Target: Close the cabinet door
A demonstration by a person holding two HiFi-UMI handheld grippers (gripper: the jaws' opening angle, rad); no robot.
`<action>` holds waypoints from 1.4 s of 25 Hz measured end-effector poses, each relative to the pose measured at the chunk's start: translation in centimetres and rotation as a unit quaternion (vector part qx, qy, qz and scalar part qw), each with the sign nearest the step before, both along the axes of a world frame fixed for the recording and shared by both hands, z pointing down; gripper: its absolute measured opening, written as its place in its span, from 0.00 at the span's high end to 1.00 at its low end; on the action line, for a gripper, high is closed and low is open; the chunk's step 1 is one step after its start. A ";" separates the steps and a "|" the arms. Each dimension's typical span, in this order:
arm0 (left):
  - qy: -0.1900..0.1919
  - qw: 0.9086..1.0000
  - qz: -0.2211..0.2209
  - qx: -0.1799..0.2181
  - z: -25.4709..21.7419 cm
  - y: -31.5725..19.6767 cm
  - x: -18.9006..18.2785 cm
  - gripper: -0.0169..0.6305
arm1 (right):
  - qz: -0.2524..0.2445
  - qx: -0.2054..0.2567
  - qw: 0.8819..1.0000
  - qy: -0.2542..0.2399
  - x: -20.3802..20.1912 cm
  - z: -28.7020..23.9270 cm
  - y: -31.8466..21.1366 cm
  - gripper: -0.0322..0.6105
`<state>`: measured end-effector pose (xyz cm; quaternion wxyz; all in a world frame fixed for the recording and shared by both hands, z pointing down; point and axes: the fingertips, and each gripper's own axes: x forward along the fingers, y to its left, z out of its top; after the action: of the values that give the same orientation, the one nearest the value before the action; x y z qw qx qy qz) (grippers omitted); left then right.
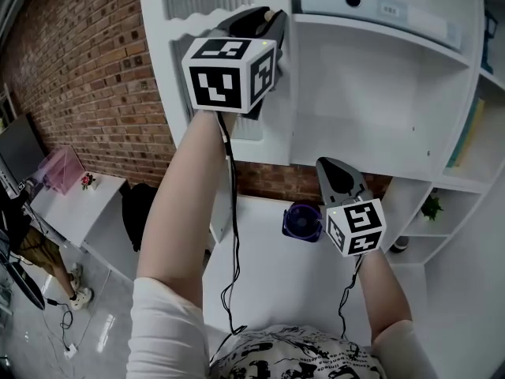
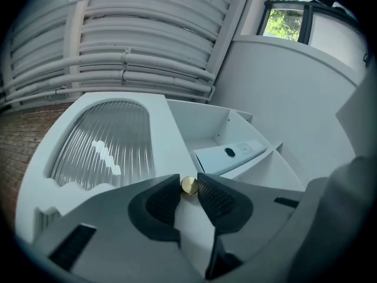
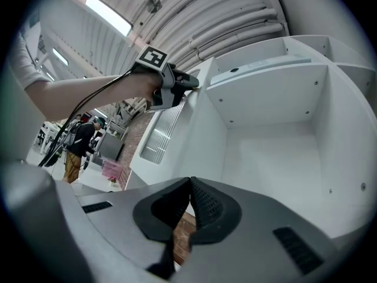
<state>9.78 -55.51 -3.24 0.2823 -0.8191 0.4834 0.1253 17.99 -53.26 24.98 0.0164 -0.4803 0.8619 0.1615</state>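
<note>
The white cabinet door (image 2: 112,143) has a ribbed glass pane and stands swung open to the left of the open compartment (image 3: 277,128). My left gripper (image 2: 188,188) is raised to the door's edge and shut on its small gold knob (image 2: 189,185), which sits between the two fingertips. In the head view that left gripper (image 1: 268,18) reaches the door (image 1: 170,54) at the top. The right gripper view shows the left gripper (image 3: 191,82) at the edge of the door (image 3: 168,128). My right gripper (image 1: 335,164) hangs lower, in front of the cabinet, with its fingertips (image 3: 189,181) together and nothing between them.
A white box file (image 1: 379,6) lies on the shelf above the open compartment. Below, a dark blue round object (image 1: 302,221) sits on a white surface. Side shelves at the right hold books (image 1: 469,133) and a small plant (image 1: 431,206). A brick wall is at the left.
</note>
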 end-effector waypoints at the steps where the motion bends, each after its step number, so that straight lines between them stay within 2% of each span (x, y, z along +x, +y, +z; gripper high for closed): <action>1: 0.000 1.000 0.000 -0.001 0.0 0.0 0.0 0.81 | 0.000 0.001 1.000 -0.001 0.1 0.0 0.0 0.93; 8: -0.004 1.000 0.000 -0.004 0.0 0.2 -0.1 0.81 | 0.011 -0.009 1.000 -0.004 0.2 0.1 0.7 0.93; 21: 0.010 0.997 0.081 -0.004 1.5 5.2 -3.1 0.81 | 0.055 -0.014 0.998 -0.003 -1.7 0.0 5.3 0.93; 30: -0.031 0.990 0.130 -0.053 9.8 8.9 -6.3 0.88 | 0.087 -0.007 0.996 0.001 -4.7 1.4 9.9 0.93; 35: -0.033 0.984 0.154 -0.085 15.2 10.5 -8.2 0.95 | 0.101 0.006 0.995 0.000 -5.9 2.2 12.5 0.93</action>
<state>1.54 -45.02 11.95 0.2052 -0.9084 0.3507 0.0987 12.07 -40.77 27.16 0.0030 -0.5647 0.8081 0.1675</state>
